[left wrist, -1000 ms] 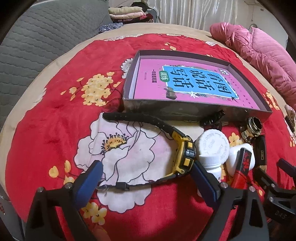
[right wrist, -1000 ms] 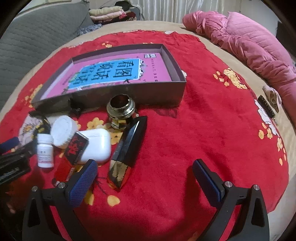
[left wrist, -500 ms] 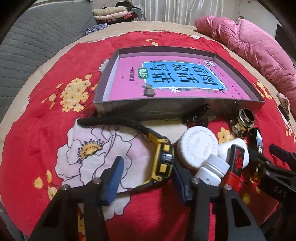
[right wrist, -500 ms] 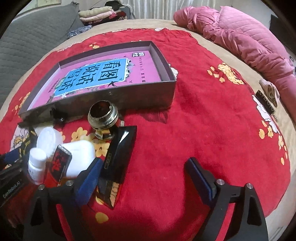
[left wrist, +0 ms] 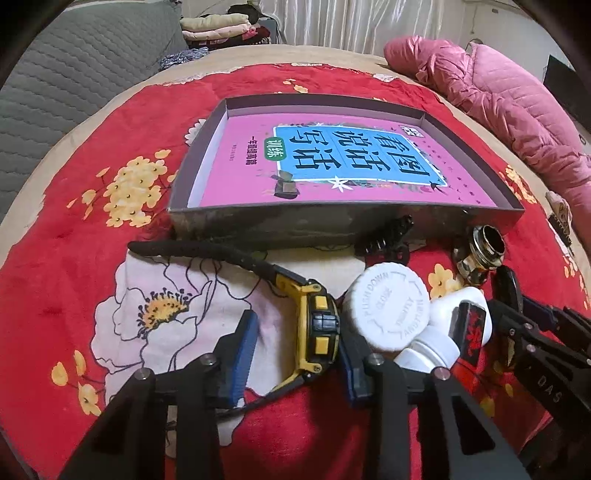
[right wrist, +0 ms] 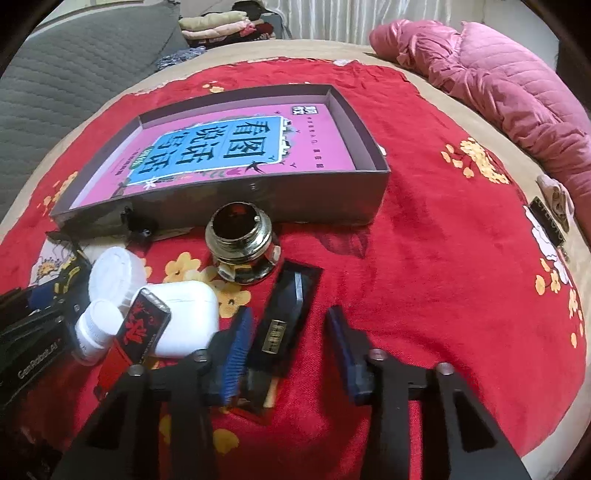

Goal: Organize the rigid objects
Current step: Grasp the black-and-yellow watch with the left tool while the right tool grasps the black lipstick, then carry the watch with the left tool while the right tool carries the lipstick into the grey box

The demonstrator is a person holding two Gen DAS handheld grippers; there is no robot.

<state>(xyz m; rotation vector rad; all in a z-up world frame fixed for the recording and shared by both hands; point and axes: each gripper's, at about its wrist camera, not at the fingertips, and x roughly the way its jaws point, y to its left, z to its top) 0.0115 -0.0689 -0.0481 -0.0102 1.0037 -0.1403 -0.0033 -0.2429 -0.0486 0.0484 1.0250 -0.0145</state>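
Note:
A grey box [left wrist: 295,225] with a pink book [left wrist: 332,166] inside lies on the red flowered blanket. In front of it lie a yellow-black watch [left wrist: 319,325], a white cap [left wrist: 388,314], a small white bottle [left wrist: 424,354], a white earbud case [right wrist: 184,317], a red-black lighter [right wrist: 142,328], a brass fitting [right wrist: 242,243] and a black faceted bar [right wrist: 288,317]. My left gripper [left wrist: 295,358] is partly closed around the watch body, pads near it. My right gripper [right wrist: 288,347] is partly closed around the near end of the black bar, with a gap on the right side.
A black clip [left wrist: 388,240] lies against the box front. A pink quilted jacket [right wrist: 498,85] lies at the far right. A small dark item [right wrist: 546,221] sits near the right edge. Grey quilted cushion [left wrist: 74,74] and folded clothes [left wrist: 221,29] lie behind.
Both grippers moved forward and down and narrowed their jaws: the left one around the watch, the right one around the black bar.

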